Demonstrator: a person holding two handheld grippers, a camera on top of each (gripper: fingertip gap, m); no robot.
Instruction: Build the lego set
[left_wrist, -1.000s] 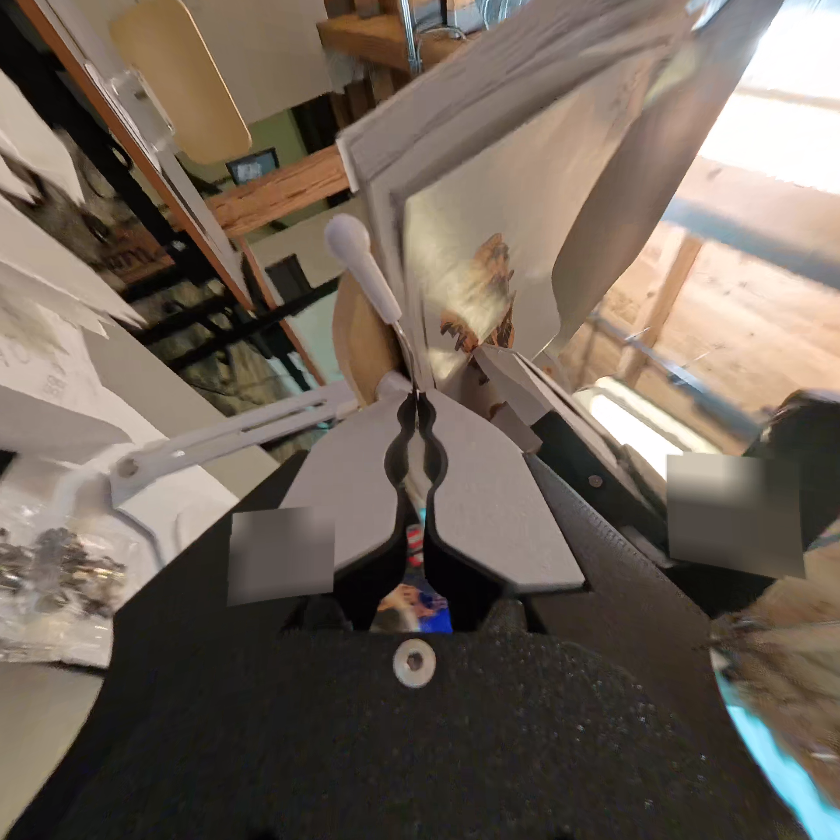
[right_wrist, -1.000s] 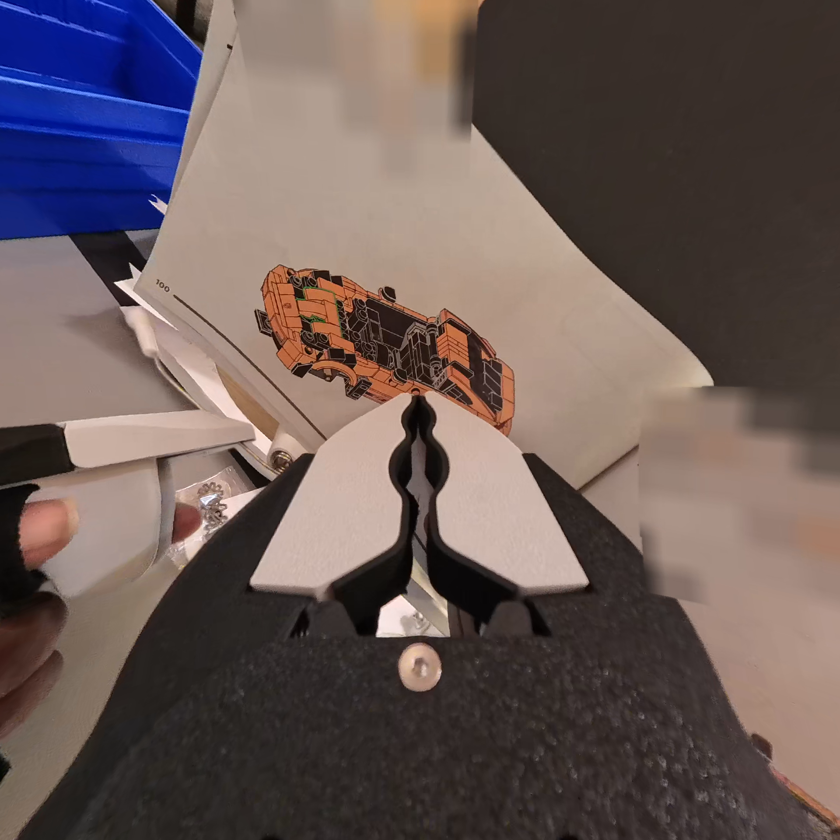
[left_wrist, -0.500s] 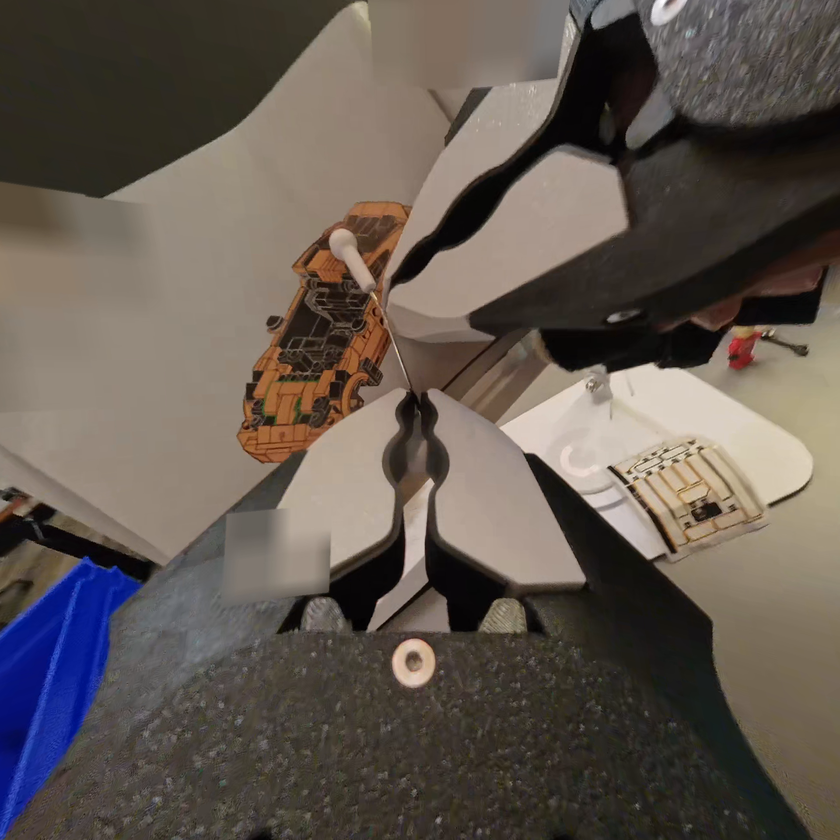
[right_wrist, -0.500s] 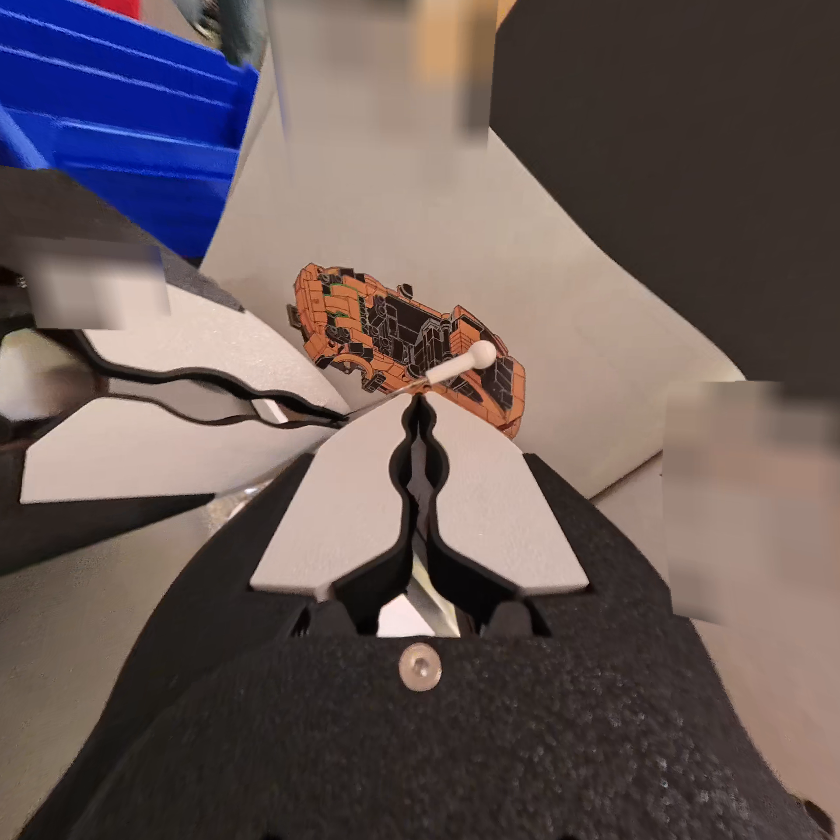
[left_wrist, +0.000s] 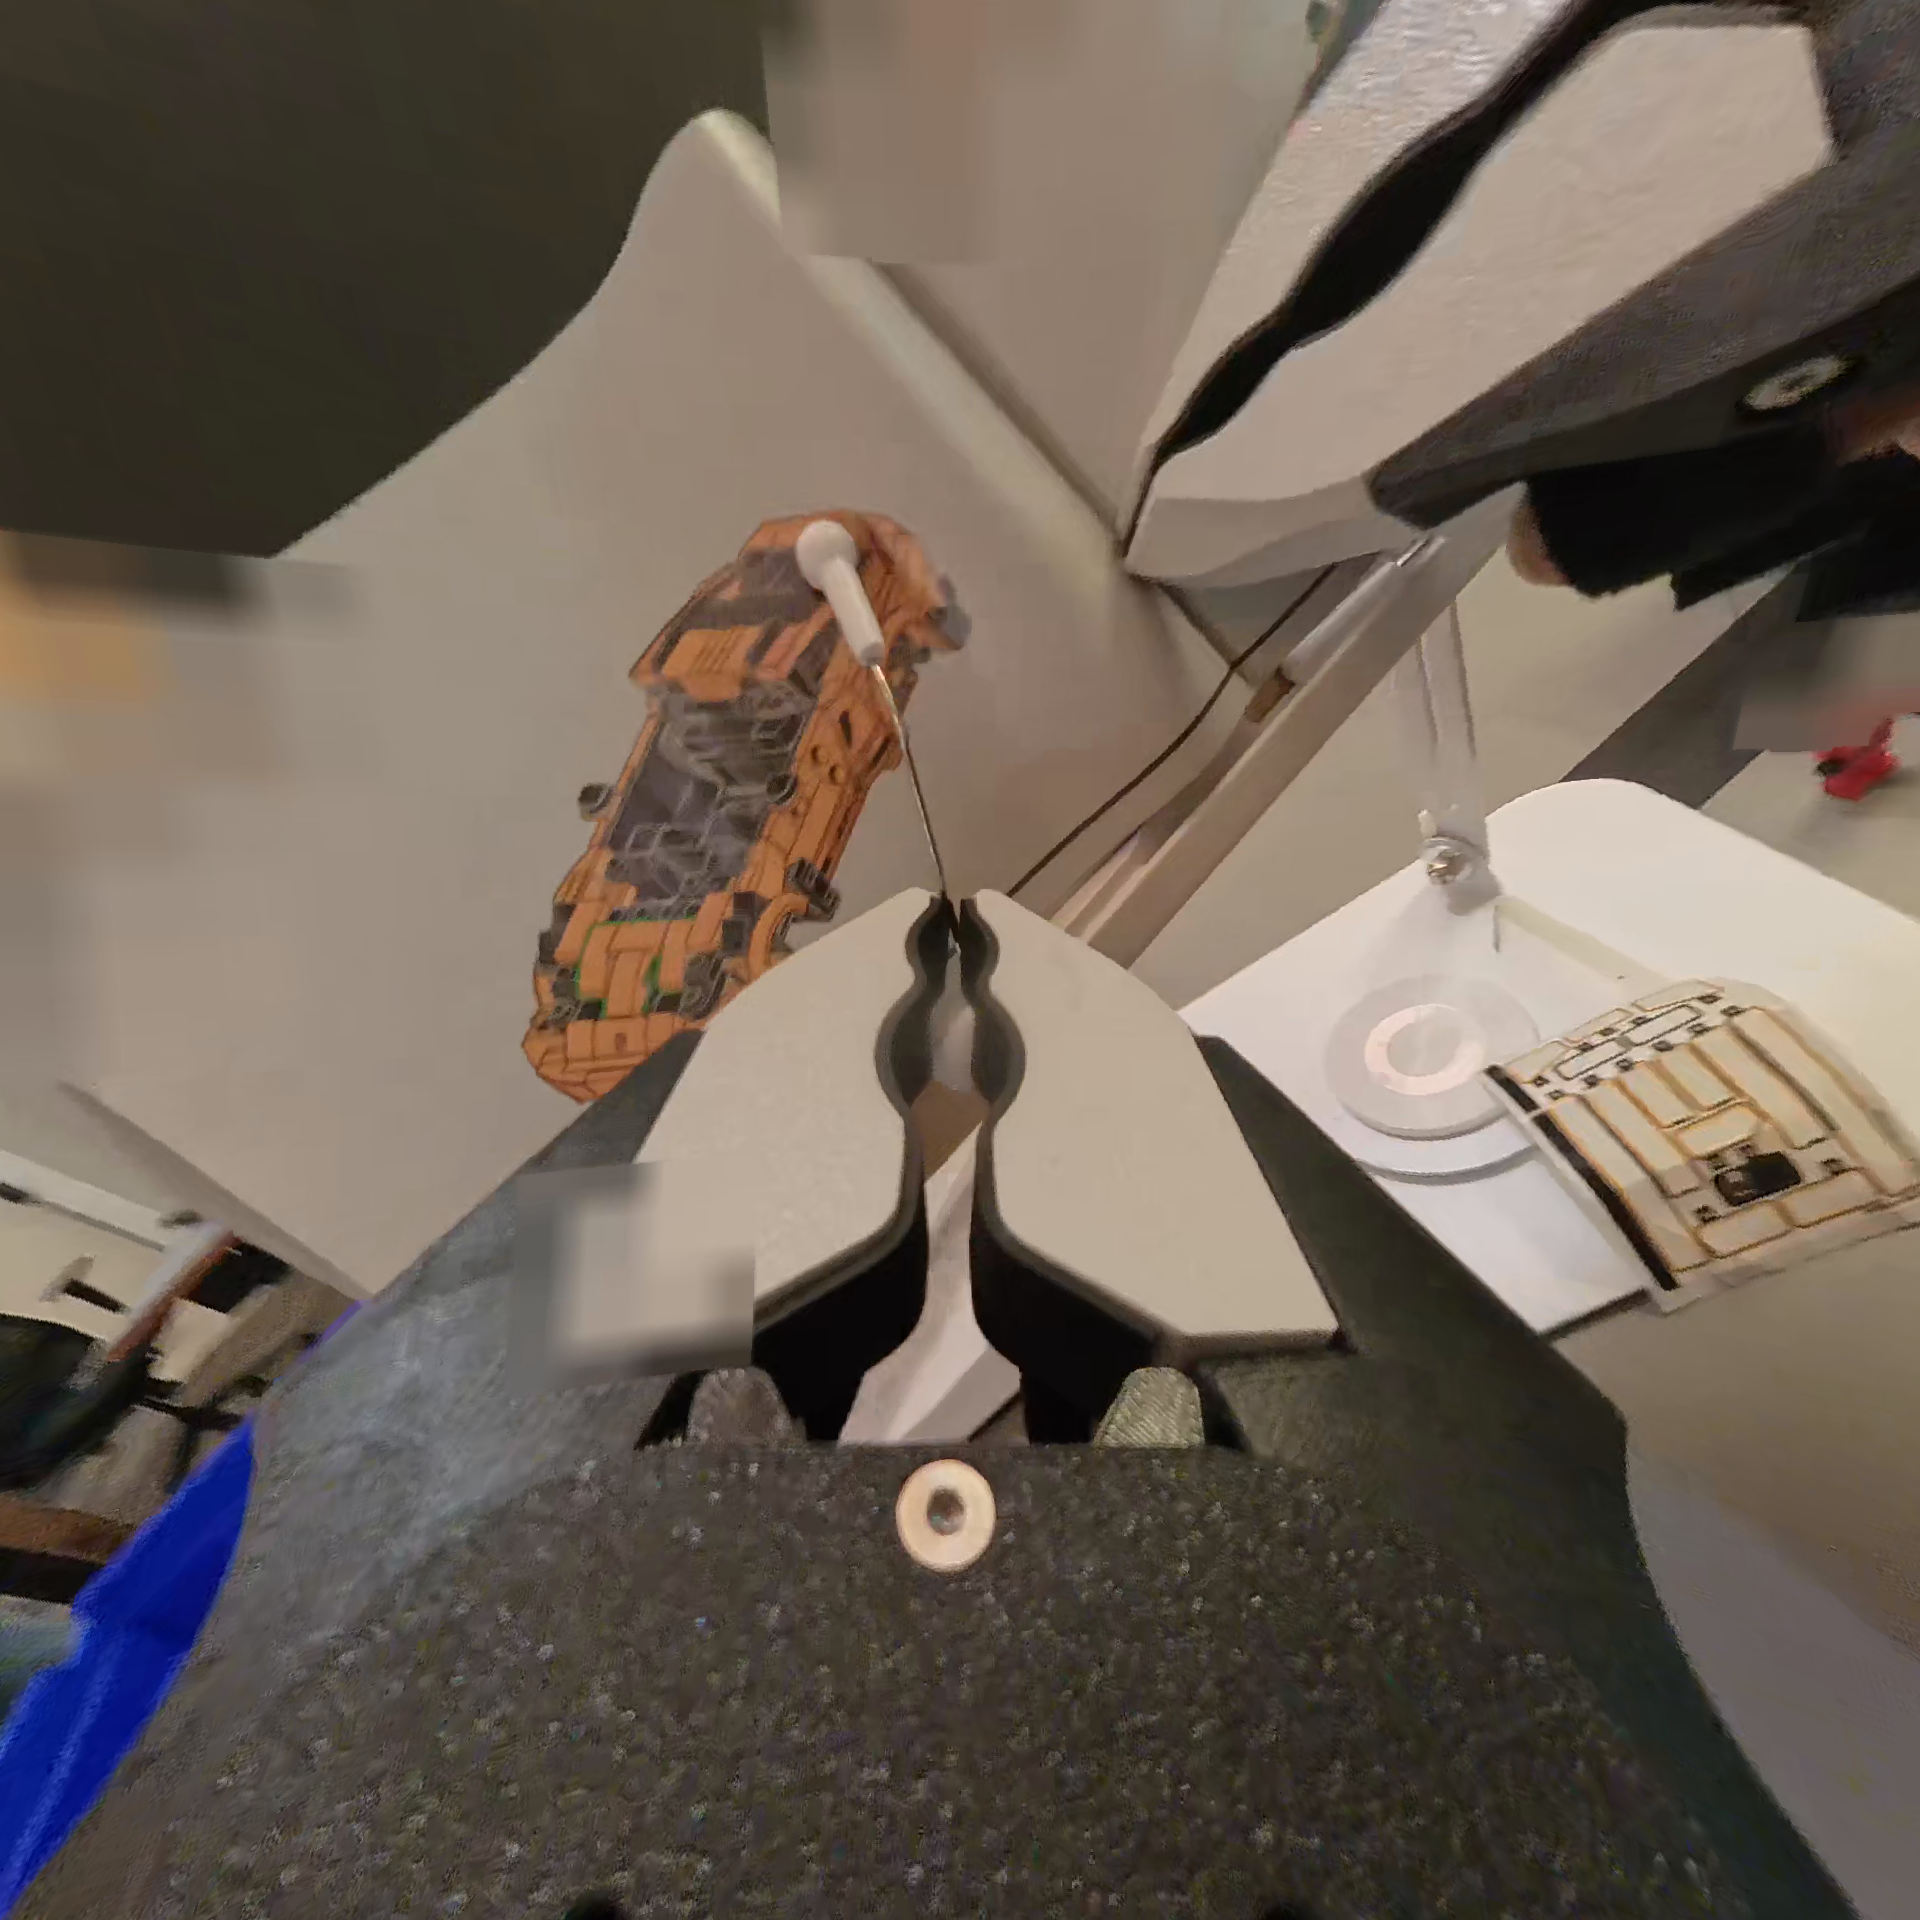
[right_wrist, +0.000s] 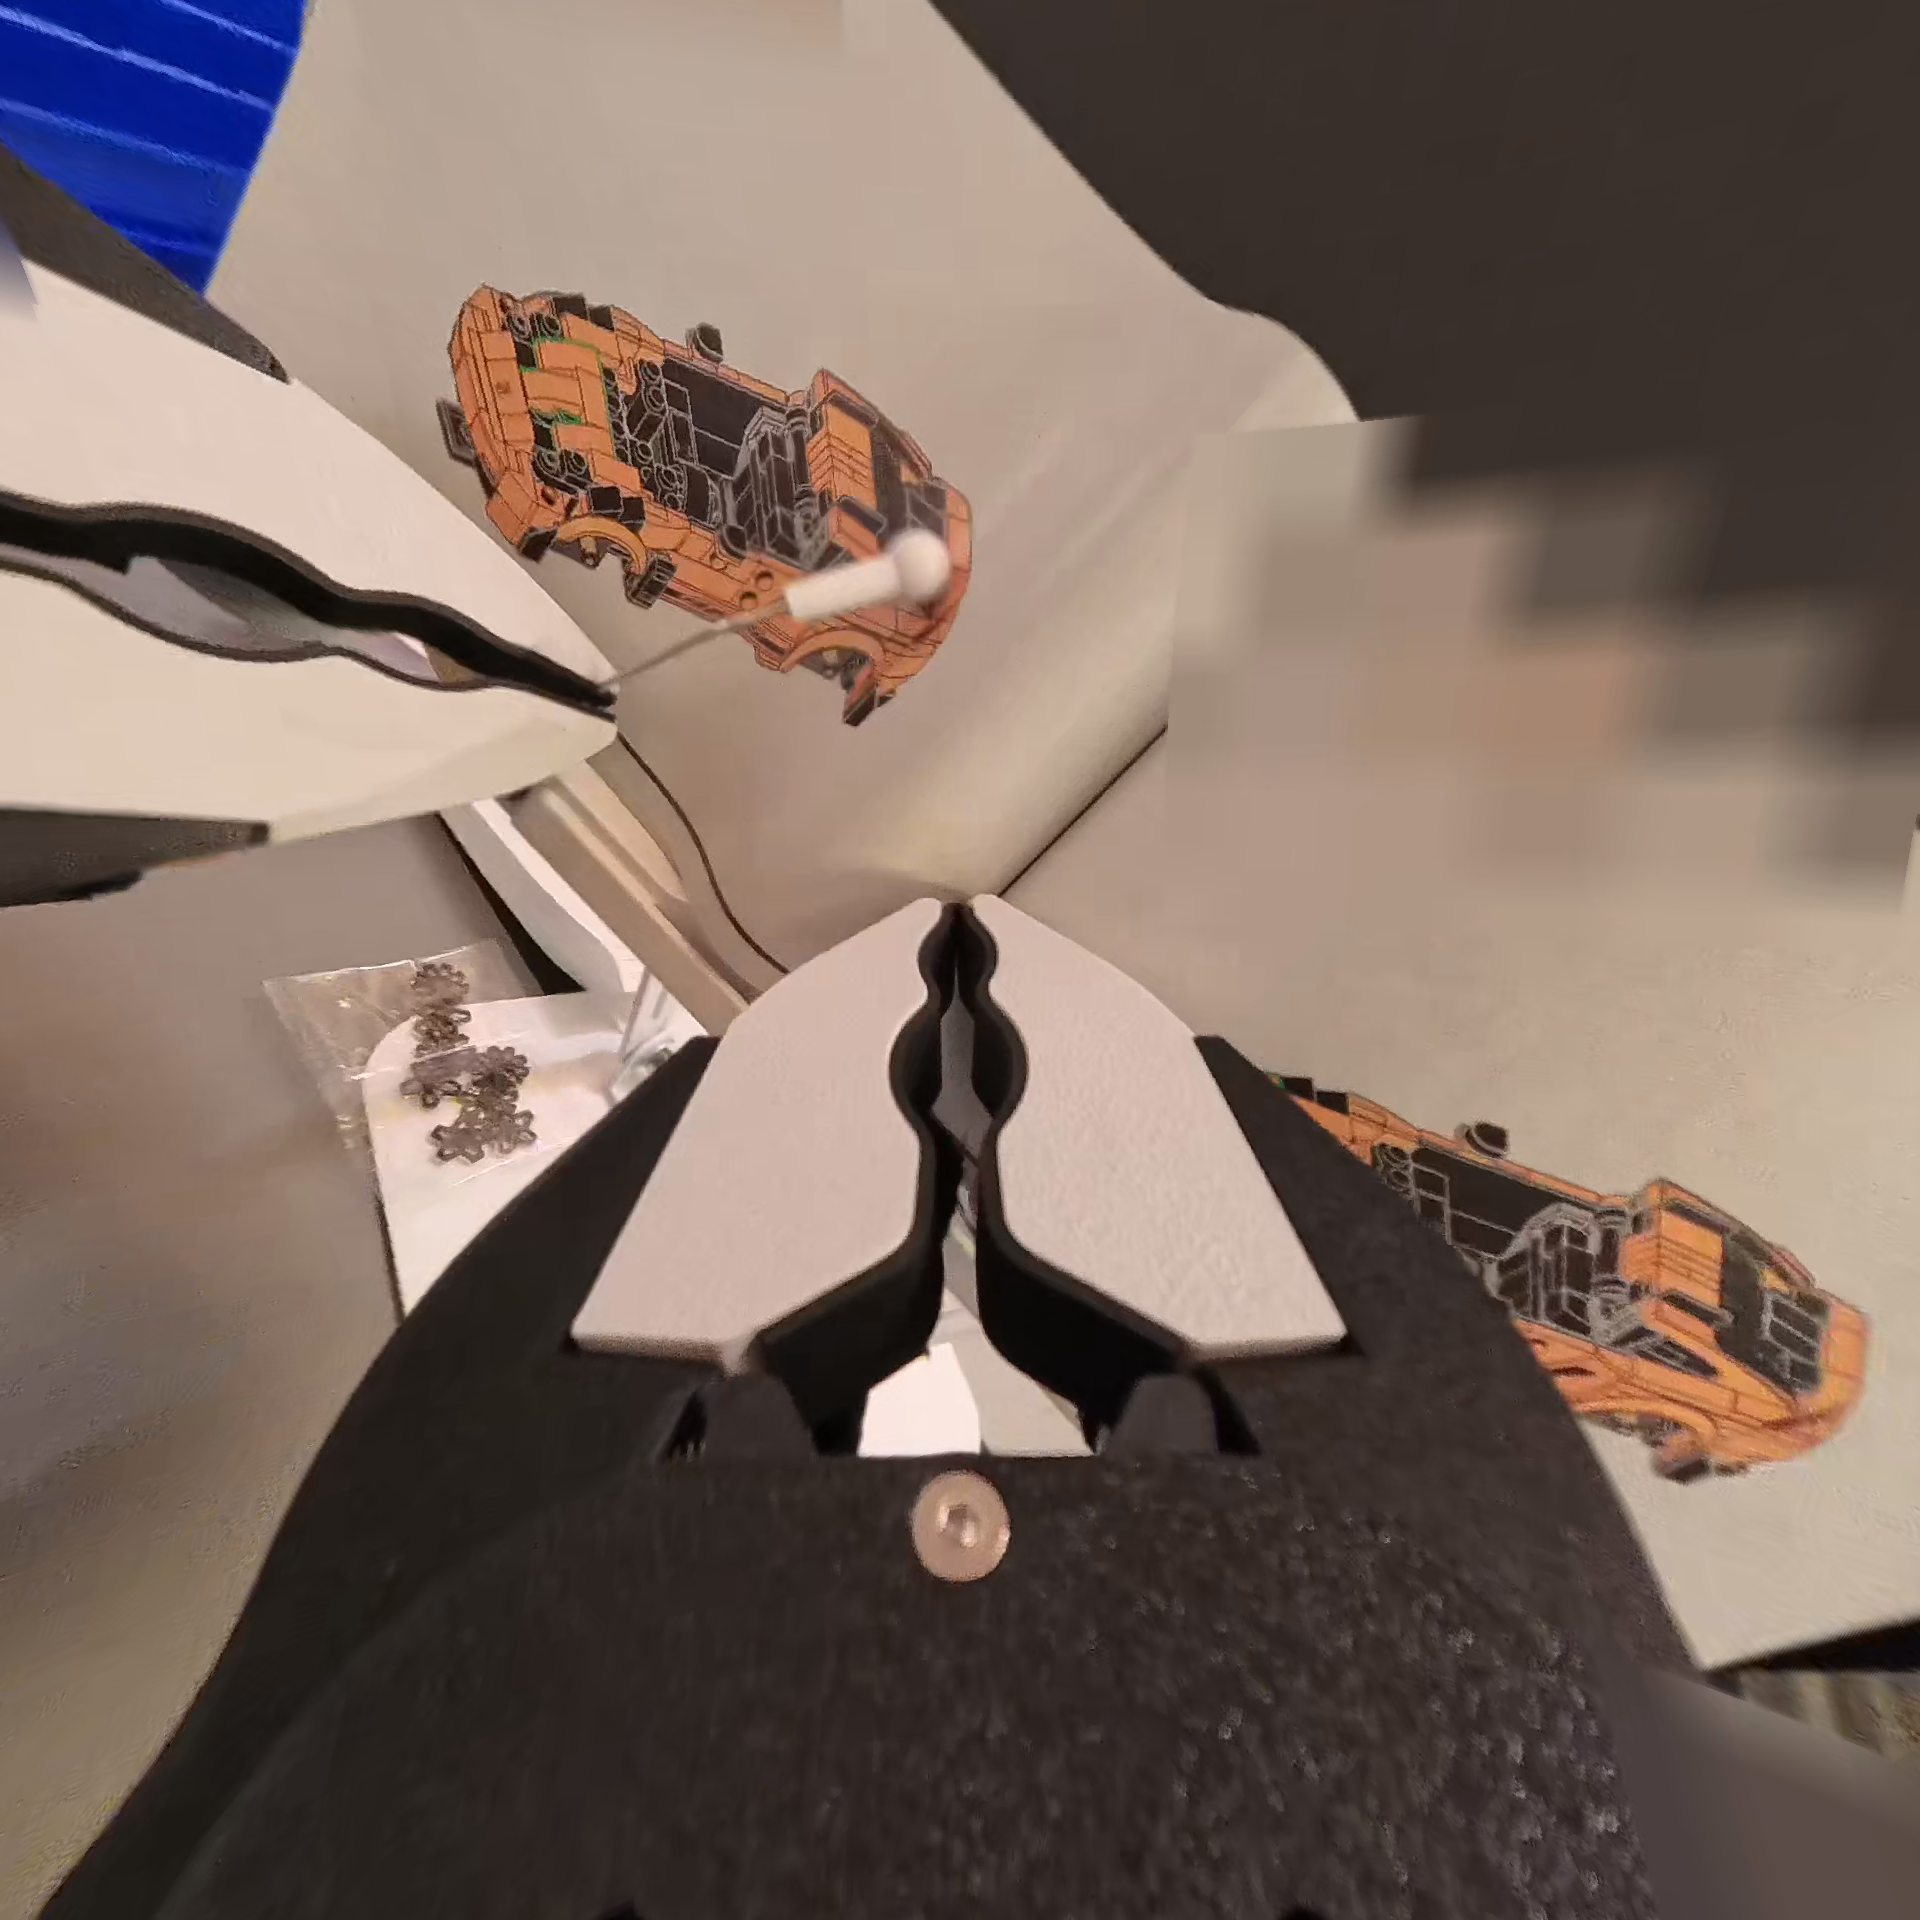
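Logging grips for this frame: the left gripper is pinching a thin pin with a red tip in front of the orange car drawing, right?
Not quite: the tip of the pin is white, not red, as the left wrist view shows. The rest holds: the left gripper pinches its thin wire end, in front of the orange car drawing.

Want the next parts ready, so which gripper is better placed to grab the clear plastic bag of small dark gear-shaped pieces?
Right, probably. The right gripper is shut, seemingly empty, and the clear plastic bag lies beside it. The left gripper is clamped on a thin white-tipped metal pin.
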